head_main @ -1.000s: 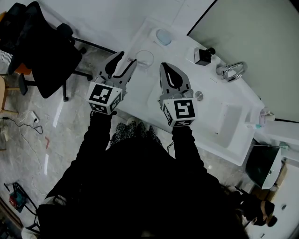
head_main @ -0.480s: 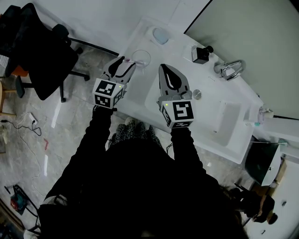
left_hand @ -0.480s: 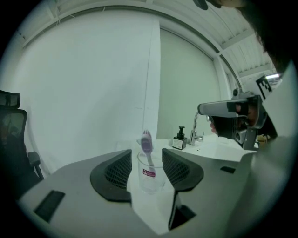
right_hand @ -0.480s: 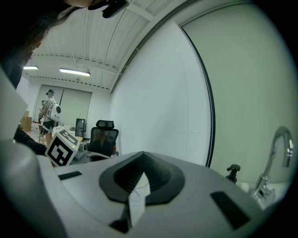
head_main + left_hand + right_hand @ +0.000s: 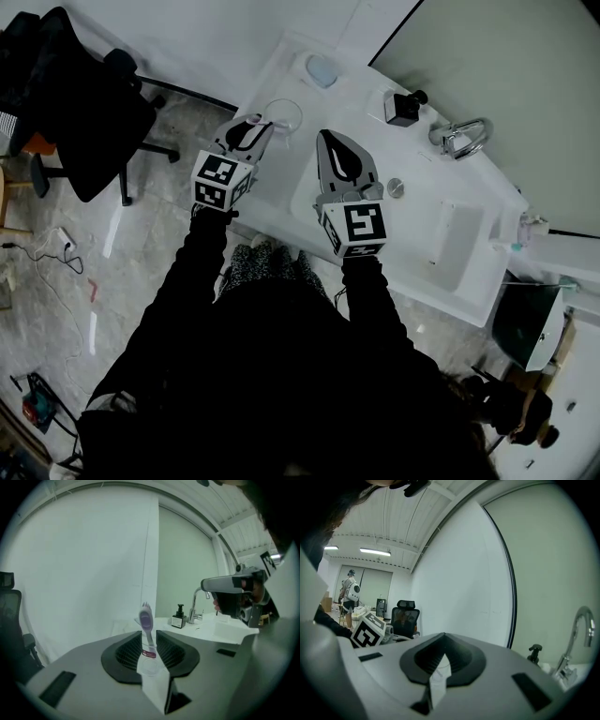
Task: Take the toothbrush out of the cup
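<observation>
A purple-headed toothbrush (image 5: 146, 619) stands upright between my left gripper's (image 5: 153, 674) jaws, which are closing on its handle; the pads look to be against it. In the head view the left gripper (image 5: 251, 131) sits at the sink counter's left end, its tips at the rim of the clear cup (image 5: 285, 114), with the pink toothbrush (image 5: 260, 121) between them. The cup is hidden under the jaws in the left gripper view. My right gripper (image 5: 339, 161) hangs shut and empty over the basin's left edge, apart from the cup.
The white sink counter (image 5: 441, 239) runs from upper left to lower right. A black soap dispenser (image 5: 405, 108) and a chrome tap (image 5: 461, 141) stand at its far side. A soap dish (image 5: 323, 71) lies beyond the cup. An office chair (image 5: 80, 103) stands on the floor at left.
My left gripper has dropped toward the cup, and its wide-open jaws have narrowed around the toothbrush. The right gripper has stayed put.
</observation>
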Available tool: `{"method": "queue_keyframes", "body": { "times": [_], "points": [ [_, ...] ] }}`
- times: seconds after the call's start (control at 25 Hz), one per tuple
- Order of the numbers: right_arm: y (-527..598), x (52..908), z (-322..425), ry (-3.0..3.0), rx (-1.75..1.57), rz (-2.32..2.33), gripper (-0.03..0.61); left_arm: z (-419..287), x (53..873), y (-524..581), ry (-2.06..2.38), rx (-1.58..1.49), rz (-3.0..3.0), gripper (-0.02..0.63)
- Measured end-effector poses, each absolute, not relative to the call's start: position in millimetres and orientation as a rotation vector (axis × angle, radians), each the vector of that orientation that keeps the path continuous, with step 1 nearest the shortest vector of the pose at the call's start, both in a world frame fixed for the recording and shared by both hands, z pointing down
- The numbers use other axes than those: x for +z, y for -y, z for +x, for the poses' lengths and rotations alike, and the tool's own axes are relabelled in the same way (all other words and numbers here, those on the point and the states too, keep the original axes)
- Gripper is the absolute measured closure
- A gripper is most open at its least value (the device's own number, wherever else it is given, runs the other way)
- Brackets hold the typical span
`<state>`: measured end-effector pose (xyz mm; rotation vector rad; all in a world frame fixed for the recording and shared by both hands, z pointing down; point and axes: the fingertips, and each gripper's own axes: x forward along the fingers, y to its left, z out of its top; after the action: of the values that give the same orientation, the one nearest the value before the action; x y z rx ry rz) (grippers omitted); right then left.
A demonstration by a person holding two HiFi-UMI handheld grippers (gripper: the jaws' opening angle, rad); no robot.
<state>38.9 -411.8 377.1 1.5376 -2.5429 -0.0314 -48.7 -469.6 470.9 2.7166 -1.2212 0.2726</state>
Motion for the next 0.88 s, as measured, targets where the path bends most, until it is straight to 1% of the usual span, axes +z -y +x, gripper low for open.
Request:
{"method": "queue_keyframes", "body": {
  "times": [0.04, 0.08, 0.4, 0.88],
  "points": [
    [411, 377, 38, 2.543, -0.033, 1.536, 0.575, -49, 471, 470, 1.228, 0.276, 2.715, 0.528],
    [411, 377, 38, 2.543, -0.035, 1.536, 0.575, -50, 471, 470, 1.231, 0.281, 2.714, 0.542],
    [410, 378, 40, 2.543, -0.033, 1.537, 0.575, -46, 477, 469, 1.215, 0.331, 2.723, 0.569],
    [406, 378, 36, 2.551, -0.035, 1.522, 0.575, -49, 446, 459, 1.214, 0.282, 2.782, 0.571]
  ]
}}
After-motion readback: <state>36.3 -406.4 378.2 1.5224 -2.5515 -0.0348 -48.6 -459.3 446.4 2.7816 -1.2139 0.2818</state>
